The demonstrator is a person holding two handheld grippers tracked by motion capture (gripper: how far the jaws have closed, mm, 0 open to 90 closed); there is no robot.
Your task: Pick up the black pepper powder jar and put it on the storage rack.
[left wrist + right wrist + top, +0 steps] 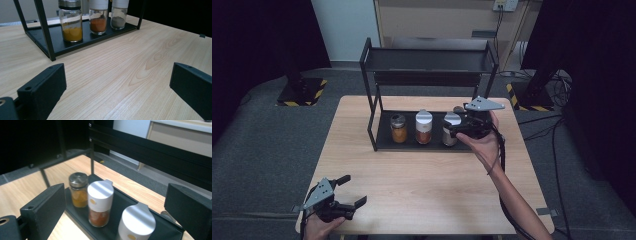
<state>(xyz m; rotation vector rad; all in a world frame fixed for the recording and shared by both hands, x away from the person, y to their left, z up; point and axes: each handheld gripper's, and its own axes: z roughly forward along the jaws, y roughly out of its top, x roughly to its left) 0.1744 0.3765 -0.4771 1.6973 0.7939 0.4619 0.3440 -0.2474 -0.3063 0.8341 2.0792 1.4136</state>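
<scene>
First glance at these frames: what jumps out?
Three spice jars in a row on the bottom tray of a black two-tier rack at the table's far side: a yellow-filled jar at the left, a red-filled jar in the middle, a grey-filled jar at the right. The right gripper hangs open by the grey-filled jar. The left gripper sits open at the near left corner.

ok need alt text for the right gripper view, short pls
Between the right gripper's open black jaws, three spice jars stand in a row on a black rack's bottom shelf: a metal-capped yellow jar, a white-capped red jar, and a nearer white-capped jar. The rack stands on a wooden table.
</scene>
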